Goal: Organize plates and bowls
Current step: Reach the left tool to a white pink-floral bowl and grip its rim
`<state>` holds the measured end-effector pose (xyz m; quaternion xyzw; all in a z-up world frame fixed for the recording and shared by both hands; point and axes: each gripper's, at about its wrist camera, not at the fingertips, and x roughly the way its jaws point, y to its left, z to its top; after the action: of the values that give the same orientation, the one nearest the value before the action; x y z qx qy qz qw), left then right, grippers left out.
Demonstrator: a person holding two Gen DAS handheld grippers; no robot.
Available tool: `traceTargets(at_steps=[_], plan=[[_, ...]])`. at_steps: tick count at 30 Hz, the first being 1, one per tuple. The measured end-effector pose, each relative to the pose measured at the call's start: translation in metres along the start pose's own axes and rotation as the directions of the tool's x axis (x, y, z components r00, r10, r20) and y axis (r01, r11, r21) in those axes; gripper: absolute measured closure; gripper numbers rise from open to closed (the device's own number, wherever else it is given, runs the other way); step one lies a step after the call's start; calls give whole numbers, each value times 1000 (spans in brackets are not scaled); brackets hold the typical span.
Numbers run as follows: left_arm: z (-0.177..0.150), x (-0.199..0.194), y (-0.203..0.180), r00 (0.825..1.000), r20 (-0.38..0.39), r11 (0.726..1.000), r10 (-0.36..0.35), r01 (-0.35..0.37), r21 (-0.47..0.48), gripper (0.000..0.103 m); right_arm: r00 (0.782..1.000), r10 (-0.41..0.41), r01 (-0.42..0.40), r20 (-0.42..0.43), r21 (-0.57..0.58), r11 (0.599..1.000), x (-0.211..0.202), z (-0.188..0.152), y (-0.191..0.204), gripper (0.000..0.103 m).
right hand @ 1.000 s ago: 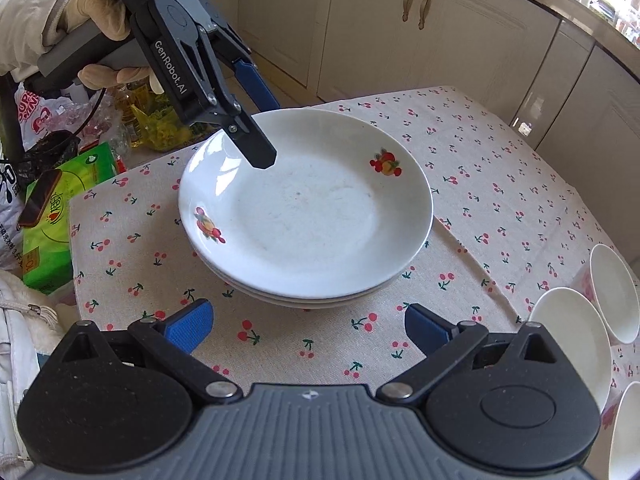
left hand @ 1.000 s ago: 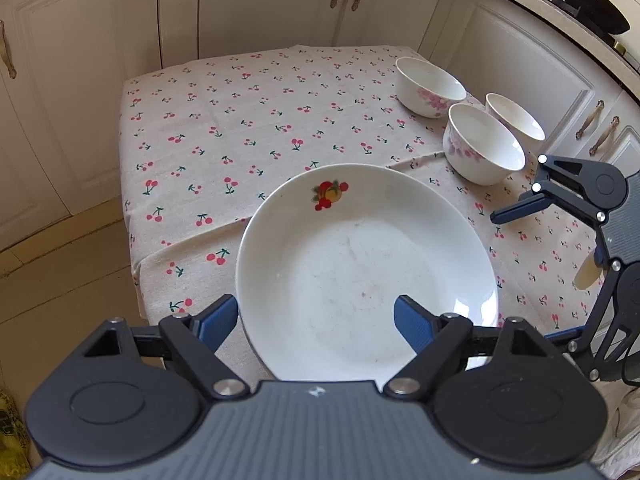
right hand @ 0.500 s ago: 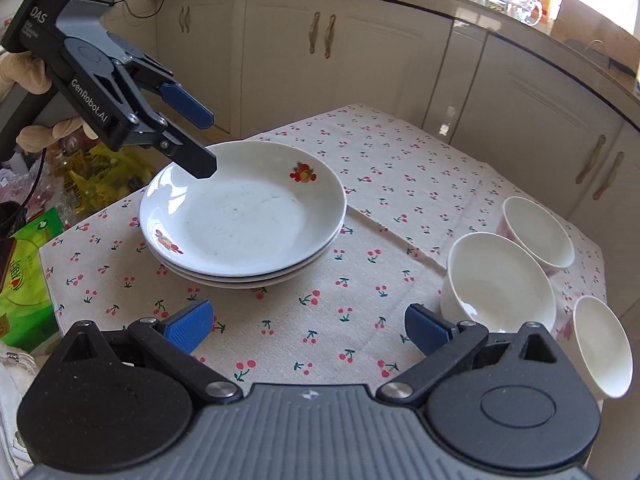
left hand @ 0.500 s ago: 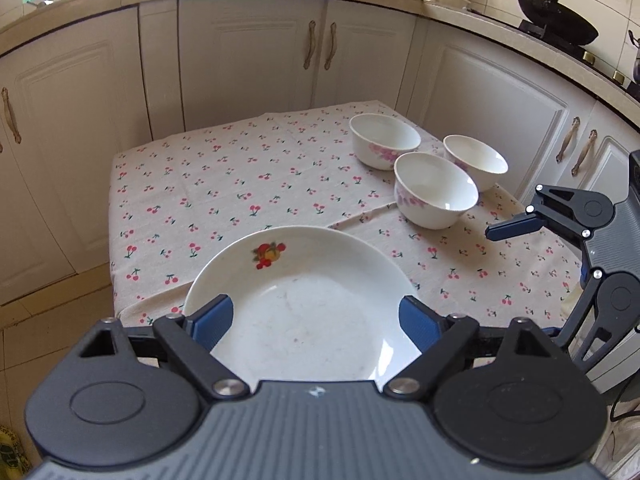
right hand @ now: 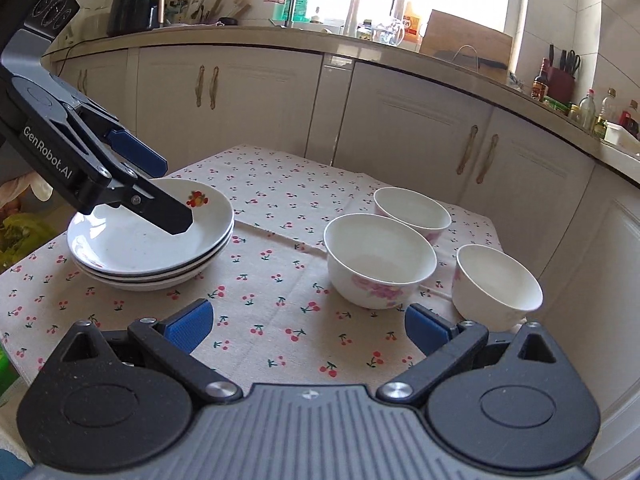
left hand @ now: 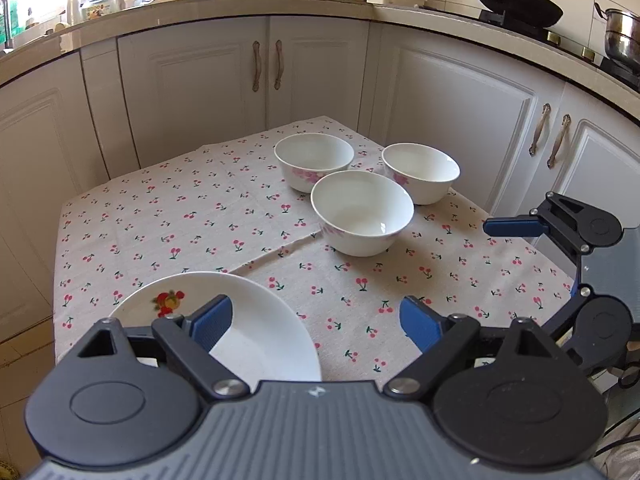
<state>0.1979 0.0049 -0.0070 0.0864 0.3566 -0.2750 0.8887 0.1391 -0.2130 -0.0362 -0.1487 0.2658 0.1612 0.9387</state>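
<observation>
My left gripper (left hand: 316, 322) sits above the plates (right hand: 152, 240), jaws just opened wide, nothing between them. Right gripper (right hand: 308, 326) gapes empty too. Three bowls (right hand: 380, 260) clustered right of the plates on the cloth (right hand: 272, 272).

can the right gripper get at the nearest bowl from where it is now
Probably yes. The right gripper is open and empty, and only bare tablecloth lies between it and the nearest bowl, which stands apart from the other two.

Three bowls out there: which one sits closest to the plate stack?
The middle bowl, the front one of the cluster, with pink flowers on its side. It stands nearest the plate stack; the other two bowls sit behind it and further right.
</observation>
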Motion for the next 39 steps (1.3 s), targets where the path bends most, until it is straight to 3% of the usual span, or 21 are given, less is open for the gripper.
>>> traceTargets(at_steps=[2, 8, 20, 29, 39], plan=[[5, 7, -6, 1000, 1, 1000, -5, 5, 10, 12, 999, -43, 43, 1, -1, 999, 5, -2, -5, 0], [28, 39, -15, 1000, -28, 1000, -5, 5, 19, 12, 998, -55, 56, -22, 29, 998, 32, -5, -21, 0], [74, 117, -8, 995, -90, 999, -33, 36, 26, 14, 998, -17, 22, -60, 78, 997, 85, -5, -48, 0], [85, 154, -3, 989, -129, 997, -66, 69, 20, 28, 999, 5, -2, -37, 83, 997, 102, 5, -53, 0], [86, 167, -2, 985, -135, 993, -110, 114, 21, 35, 999, 22, -20, -32, 75, 997, 108, 6, -54, 13]])
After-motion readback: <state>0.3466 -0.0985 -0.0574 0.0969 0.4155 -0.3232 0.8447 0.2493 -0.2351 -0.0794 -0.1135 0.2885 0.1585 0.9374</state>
